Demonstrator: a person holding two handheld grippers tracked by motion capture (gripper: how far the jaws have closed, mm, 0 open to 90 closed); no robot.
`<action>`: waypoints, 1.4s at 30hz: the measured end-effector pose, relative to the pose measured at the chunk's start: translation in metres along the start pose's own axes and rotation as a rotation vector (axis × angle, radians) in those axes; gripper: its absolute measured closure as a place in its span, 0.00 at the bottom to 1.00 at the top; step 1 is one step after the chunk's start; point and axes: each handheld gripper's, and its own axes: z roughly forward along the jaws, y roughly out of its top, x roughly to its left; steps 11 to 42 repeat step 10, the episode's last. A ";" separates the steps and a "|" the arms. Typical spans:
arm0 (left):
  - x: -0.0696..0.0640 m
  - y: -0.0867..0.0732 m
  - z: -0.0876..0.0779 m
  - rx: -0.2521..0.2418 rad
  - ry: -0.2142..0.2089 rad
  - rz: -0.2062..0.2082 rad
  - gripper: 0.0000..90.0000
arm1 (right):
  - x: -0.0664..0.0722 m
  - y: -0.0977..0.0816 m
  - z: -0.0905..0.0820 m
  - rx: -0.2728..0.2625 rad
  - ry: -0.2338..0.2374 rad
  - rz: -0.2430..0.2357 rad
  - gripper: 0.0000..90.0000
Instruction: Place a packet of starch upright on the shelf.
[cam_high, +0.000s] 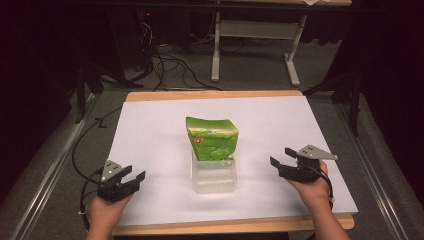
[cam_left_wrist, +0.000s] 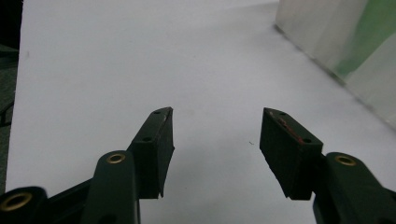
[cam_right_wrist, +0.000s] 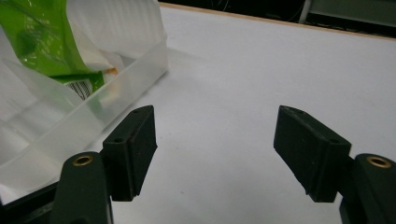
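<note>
Looking past our own jaws, we are seeing the clear plastic container sitting between our two grippers on the white table, and a glossy green bag with a small red mark is standing tilted in its far end, rising above the rim. We are holding the left gripper with its jaws spread and nothing between them, the container off to its right, near but apart. We are holding the right gripper likewise spread and empty, the container near on its left, untouched. In the right gripper view the translucent wall is lying just beside the left jaw.
</note>
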 end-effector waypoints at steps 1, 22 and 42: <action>0.000 0.000 0.000 0.000 0.000 0.001 0.50 | 0.000 0.000 0.001 0.000 0.002 -0.001 0.34; 0.002 -0.001 -0.002 -0.002 0.013 -0.014 0.51 | -0.003 -0.001 -0.001 0.000 0.008 0.012 0.34; 0.002 -0.001 -0.002 -0.002 0.013 -0.014 0.51 | -0.003 -0.001 -0.001 0.000 0.008 0.012 0.34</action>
